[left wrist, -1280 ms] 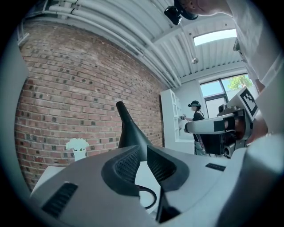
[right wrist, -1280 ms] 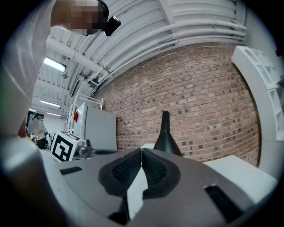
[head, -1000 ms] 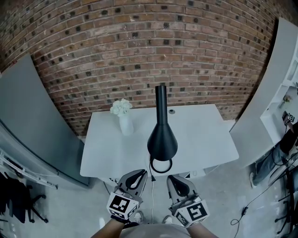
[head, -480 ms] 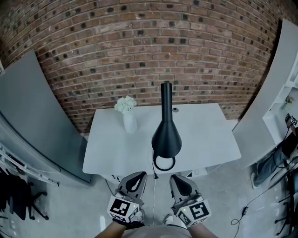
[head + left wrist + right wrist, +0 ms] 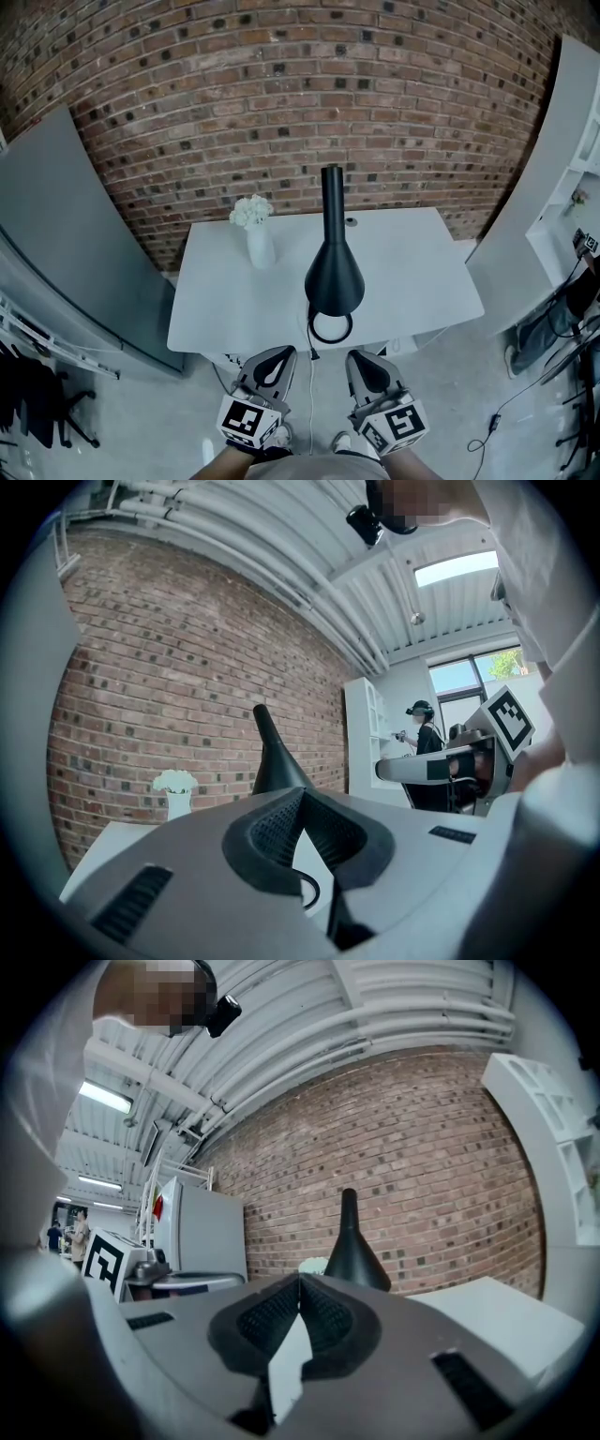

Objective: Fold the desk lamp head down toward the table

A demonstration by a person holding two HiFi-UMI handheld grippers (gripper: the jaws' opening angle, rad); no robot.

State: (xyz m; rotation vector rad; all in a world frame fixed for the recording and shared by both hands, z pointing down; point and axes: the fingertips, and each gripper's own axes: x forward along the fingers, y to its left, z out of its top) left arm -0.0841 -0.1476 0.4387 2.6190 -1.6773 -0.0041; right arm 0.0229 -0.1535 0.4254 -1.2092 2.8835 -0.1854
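Note:
A black desk lamp [image 5: 334, 272] stands at the front of the white table [image 5: 225, 309]. Its cone head flares toward me, the thin neck [image 5: 331, 192] rises behind it, and a ring base [image 5: 329, 328] lies at the table's front edge. My left gripper [image 5: 272, 361] and right gripper [image 5: 368, 367] hover side by side just short of that edge, apart from the lamp. Both are shut with nothing between the pads. The left gripper view shows the lamp [image 5: 275, 761] beyond the shut left gripper [image 5: 302, 794]. In the right gripper view the lamp [image 5: 352, 1246] stands past the shut right gripper [image 5: 300, 1279].
A white vase of white flowers [image 5: 255, 239] stands at the table's back left. A brick wall [image 5: 281, 94] runs behind, a grey panel [image 5: 56, 244] stands left and white shelving [image 5: 562, 187] right. A cable [image 5: 310, 394] hangs off the front edge. A person [image 5: 424, 738] stands far off.
The head view has shifted slightly, so the table and lamp sit a little lower and further right. The lamp keeps its pose. Both grippers stay near the front edge.

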